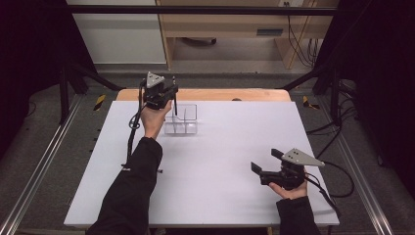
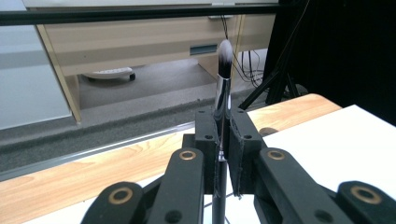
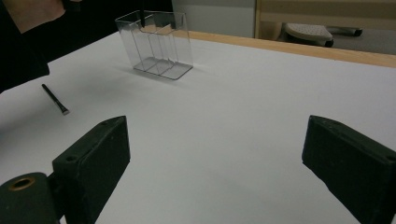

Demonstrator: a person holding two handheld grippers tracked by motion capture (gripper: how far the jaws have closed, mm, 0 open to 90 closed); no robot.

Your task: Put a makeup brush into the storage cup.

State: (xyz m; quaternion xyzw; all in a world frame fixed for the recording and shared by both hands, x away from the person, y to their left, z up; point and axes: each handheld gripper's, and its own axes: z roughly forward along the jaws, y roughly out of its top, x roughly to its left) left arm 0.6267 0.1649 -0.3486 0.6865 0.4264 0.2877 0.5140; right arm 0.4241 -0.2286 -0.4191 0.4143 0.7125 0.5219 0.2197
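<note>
My left gripper [image 1: 169, 96] is at the far left of the white table, shut on a makeup brush [image 2: 224, 70]. The brush stands upright between the pads, with its dark, white-tipped bristles on top. Its thin black handle [image 1: 175, 105] points down at the left end of a clear divided organizer [image 1: 185, 122]. Whether the handle's end is inside a compartment I cannot tell. The organizer [image 3: 156, 42] holds nothing else that I can see. My right gripper [image 1: 266, 160] rests low at the near right, open, with nothing between its jaws [image 3: 215, 154].
A short black stick [image 3: 55, 99] lies on the white table top [image 1: 220, 161], near the left forearm [image 1: 132, 191]. A wooden strip [image 1: 220, 94] runs along the far edge. Beyond it are grey floor, a wooden desk and cables.
</note>
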